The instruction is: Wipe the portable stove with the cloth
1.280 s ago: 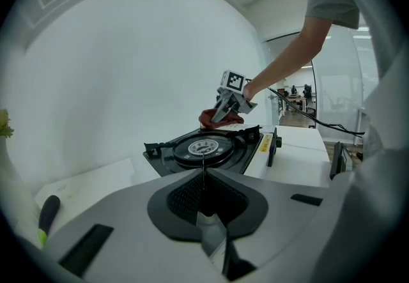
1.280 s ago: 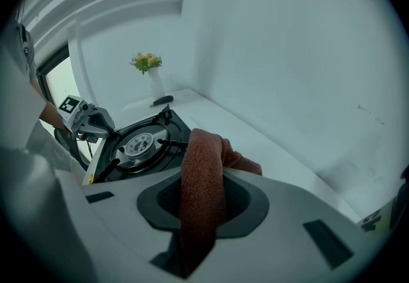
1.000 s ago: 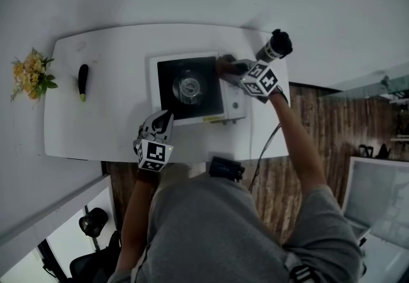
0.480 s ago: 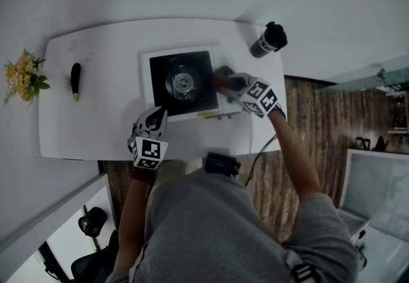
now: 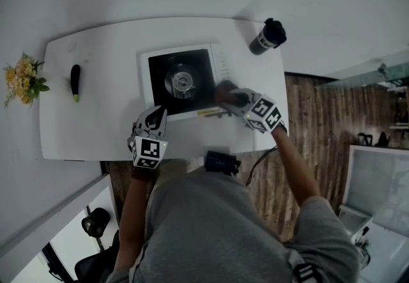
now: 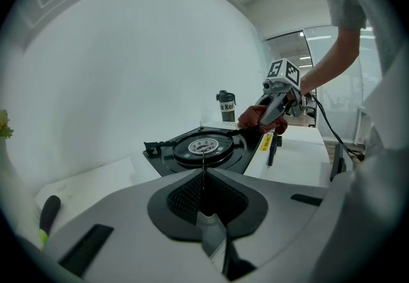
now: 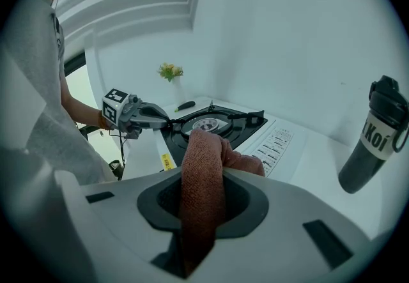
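- My right gripper (image 5: 234, 99) has its jaws pinched on the cloth (image 7: 203, 173), pressing it on the stove (image 5: 185, 59) edge just ahead.
- My left gripper (image 5: 158, 119), jaws shut and empty, sits beside the stove.
- I think the wiping is partway done.

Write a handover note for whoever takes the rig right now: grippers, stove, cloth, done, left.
Left gripper: shut, empty, tips at the stove's near-left corner; touching or not, can't tell.
Right gripper: shut on the cloth, which rests on the near end of the stove's white right strip.
Done: in the last second the cloth ran down that strip from the far end to the near end.
Left: likely the black burner area and the other edges; what was wiped before that, can't tell.
Bottle stands off the stove's far-right corner, apart from it.
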Tool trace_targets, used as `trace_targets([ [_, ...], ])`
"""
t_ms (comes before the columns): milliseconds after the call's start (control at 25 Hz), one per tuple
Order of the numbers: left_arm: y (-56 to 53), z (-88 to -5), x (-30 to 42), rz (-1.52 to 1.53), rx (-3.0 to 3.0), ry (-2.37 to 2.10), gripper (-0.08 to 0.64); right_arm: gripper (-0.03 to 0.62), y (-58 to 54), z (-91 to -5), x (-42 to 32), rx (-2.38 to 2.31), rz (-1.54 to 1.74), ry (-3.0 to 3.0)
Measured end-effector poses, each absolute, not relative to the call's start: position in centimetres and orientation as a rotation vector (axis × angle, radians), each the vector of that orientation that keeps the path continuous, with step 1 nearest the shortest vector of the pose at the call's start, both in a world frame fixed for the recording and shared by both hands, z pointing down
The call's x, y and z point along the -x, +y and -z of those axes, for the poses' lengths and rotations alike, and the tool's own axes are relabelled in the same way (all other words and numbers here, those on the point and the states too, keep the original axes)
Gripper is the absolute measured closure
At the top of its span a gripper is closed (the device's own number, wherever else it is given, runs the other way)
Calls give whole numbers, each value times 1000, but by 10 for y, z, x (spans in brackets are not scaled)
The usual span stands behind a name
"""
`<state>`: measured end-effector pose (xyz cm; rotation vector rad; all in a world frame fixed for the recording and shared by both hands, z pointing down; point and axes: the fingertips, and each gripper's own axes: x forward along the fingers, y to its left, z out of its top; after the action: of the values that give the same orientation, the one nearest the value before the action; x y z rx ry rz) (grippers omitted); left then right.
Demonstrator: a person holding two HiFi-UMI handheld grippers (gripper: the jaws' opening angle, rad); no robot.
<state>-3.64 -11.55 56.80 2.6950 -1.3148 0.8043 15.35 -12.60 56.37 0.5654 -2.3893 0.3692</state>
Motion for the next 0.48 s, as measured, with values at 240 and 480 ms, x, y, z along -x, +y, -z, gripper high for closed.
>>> trace_targets([
  [240,-116,-569,36,-817,-2694,-1311,522,505,-113,-563,-157,-584,-384,-2416],
  [480,-116,-568,36,-814,-2692,-1311,522,505,-111,-562,-158,-576,-396,-2420],
])
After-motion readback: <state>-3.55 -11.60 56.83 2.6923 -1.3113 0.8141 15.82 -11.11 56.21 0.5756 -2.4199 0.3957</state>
